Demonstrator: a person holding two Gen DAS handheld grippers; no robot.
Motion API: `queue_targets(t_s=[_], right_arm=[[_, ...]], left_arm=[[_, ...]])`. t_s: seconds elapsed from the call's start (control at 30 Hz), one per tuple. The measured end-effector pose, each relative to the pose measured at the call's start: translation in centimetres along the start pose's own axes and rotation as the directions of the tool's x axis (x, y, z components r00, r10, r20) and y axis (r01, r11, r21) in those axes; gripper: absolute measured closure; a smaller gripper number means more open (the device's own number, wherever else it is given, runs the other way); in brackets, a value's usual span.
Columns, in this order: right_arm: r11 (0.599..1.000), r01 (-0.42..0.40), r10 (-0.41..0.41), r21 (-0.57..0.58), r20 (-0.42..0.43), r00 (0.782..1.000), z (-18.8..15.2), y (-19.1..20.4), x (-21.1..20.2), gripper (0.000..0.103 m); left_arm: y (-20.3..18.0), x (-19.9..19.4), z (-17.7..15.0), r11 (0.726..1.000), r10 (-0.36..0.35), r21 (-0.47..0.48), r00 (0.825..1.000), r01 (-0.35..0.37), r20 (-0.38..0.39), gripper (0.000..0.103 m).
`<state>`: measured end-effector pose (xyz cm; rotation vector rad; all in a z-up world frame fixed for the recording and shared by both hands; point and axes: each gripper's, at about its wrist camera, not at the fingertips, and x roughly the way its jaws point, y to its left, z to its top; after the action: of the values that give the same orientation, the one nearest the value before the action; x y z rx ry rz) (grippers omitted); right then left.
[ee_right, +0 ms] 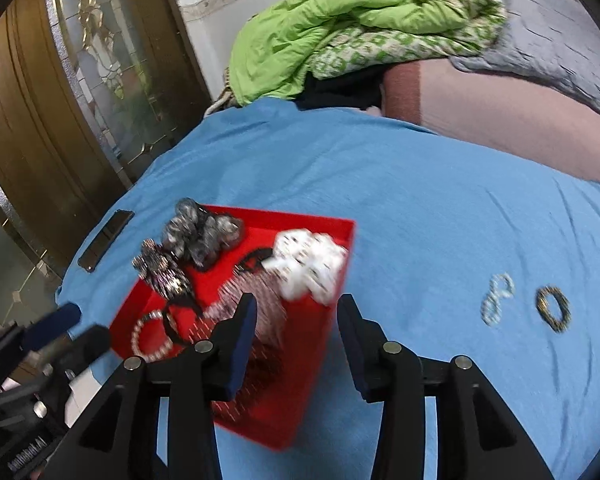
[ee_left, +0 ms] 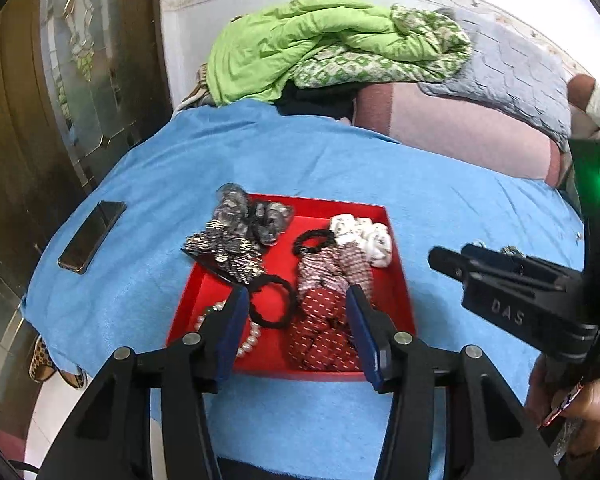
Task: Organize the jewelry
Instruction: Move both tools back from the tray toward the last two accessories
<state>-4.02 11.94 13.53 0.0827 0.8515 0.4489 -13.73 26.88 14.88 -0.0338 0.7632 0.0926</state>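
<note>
A red tray (ee_left: 396, 280) of scrunchies and a pearl bracelet (ee_left: 248, 342) is seen at lower centre on a blue cloth (ee_left: 340, 160). The left gripper (ee_left: 298, 304) and right gripper (ee_right: 296, 312) are held partly open, nothing gripped.

Right wrist view motion-smeared: two small pieces on the blue cloth-covered bed (ee_right: 420, 208) near its right edge, a pale beaded loop (ee_right: 497, 298) and a dark gold-flecked ring (ee_right: 554, 308), too blurred to ID. Red patterned fabric scrunchie (ee_right: 260, 364) in the red shallow tray (ee_right: 342, 248), partly hidden behind right gripper (ee_right: 296, 316) fingers. White pearl-bead bracelet (ee_left: 246, 340) partly behind left gripper (ee_left: 298, 304) finger. Person's hand (ee_left: 576, 400) cut off at frame edge.
</note>
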Motion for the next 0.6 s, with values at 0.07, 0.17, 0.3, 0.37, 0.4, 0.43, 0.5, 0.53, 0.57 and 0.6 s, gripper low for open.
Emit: queue_targets(t_s=[0.07,0.17,0.3,0.37,0.4,0.43,0.5,0.53,0.57,0.6], right_arm=[[1.0,0.012,-0.012,0.011,0.0,1.0,-1.2,-1.2,-1.1,0.056],[0.998,0.05,-0.051,0.028,0.004,0.999,-3.1,-3.3,-2.6,0.053],[0.992,0.098,-0.098,0.085,-0.01,0.995,-5.3,-7.6,-4.1,0.053],[0.985,0.126,-0.125,0.114,-0.014,0.992,-5.9,-9.6,-4.9,0.053],[0.98,0.143,-0.142,0.136,-0.015,0.99,-6.3,-11.0,-5.3,0.053],[0.976,0.155,-0.154,0.152,-0.015,0.988,-6.6,-12.0,-5.7,0.053],[0.965,0.183,-0.184,0.188,-0.016,0.983,-7.1,-14.4,-6.6,0.053],[0.961,0.192,-0.193,0.198,-0.016,0.981,-7.3,-15.3,-6.9,0.053],[0.955,0.206,-0.207,0.214,-0.017,0.978,-7.5,-16.4,-7.1,0.053],[0.948,0.219,-0.221,0.229,-0.019,0.975,-7.8,-17.4,-7.4,0.053]], left_arm=[[-0.7,-0.5,-0.2,1.0,-0.004,0.011,1.0,0.003,0.002,0.049],[-1.9,-0.8,-0.6,0.999,-0.017,0.03,1.0,0.017,-0.006,0.048],[-4.2,-0.6,-0.6,0.997,-0.064,0.051,0.997,0.066,-0.036,0.048],[-5.4,-0.5,-0.5,0.994,-0.083,0.067,0.996,0.086,-0.042,0.048],[-6.2,-0.5,-0.5,0.992,-0.091,0.081,0.995,0.094,-0.044,0.048],[-7.1,-0.4,-0.5,0.99,-0.099,0.097,0.994,0.103,-0.047,0.048],[-8.7,-0.1,-0.6,0.984,-0.115,0.127,0.992,0.121,-0.054,0.048],[-9.4,0.0,-0.6,0.982,-0.121,0.138,0.991,0.128,-0.058,0.048],[-10.1,0.3,-0.5,0.979,-0.129,0.148,0.99,0.137,-0.063,0.048],[-11.1,0.8,-0.5,0.976,-0.144,0.157,0.987,0.154,-0.073,0.048]])
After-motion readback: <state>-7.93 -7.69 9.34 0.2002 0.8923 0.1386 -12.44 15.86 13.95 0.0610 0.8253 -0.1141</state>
